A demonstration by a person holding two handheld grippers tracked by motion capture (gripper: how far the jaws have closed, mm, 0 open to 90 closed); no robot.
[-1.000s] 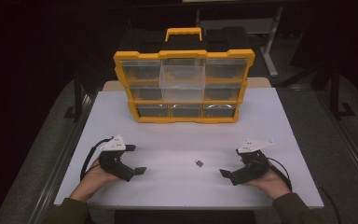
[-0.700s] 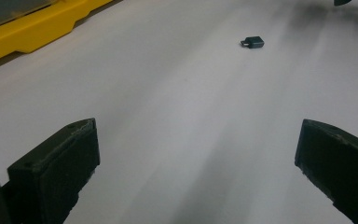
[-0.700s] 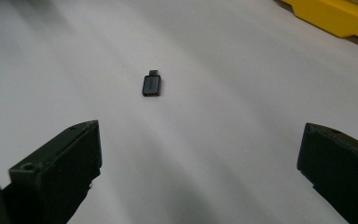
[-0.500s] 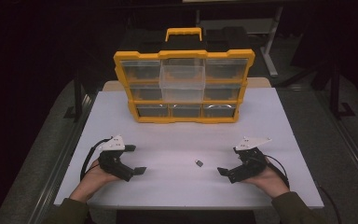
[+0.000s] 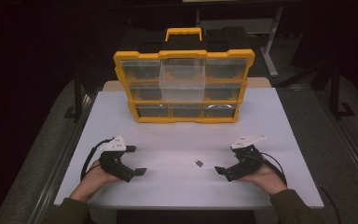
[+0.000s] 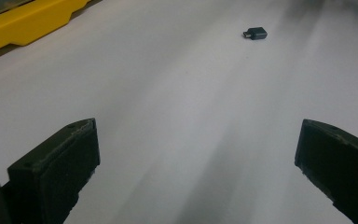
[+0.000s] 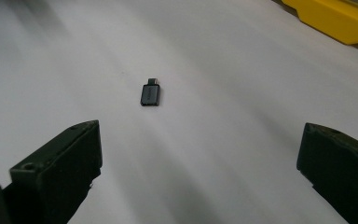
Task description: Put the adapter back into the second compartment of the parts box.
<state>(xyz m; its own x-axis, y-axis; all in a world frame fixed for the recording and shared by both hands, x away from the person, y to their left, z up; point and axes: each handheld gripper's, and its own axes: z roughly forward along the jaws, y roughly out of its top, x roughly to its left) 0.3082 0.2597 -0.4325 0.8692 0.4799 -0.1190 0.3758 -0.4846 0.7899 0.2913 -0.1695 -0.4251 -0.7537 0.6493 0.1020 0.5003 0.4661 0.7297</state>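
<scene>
Right gripper (image 5: 221, 171) has edged left toward small black adapter (image 5: 198, 163) since a second ago, jaws spread wide, nothing held; adapter lies on white table (image 5: 177, 135) near centre. Left gripper (image 5: 137, 171) unmoved, jaws also released. Looks like pickup approach starting

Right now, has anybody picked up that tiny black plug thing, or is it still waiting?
Nothing looks done yet: the small black adapter lies alone on the white table, touched by nothing. In hand: the right gripper sits closest to it, jaws wide open and aimed its way. The left gripper is open too, farther off. Left to do: grab the adapter; it probably goes in the yellow organizer case.
</scene>
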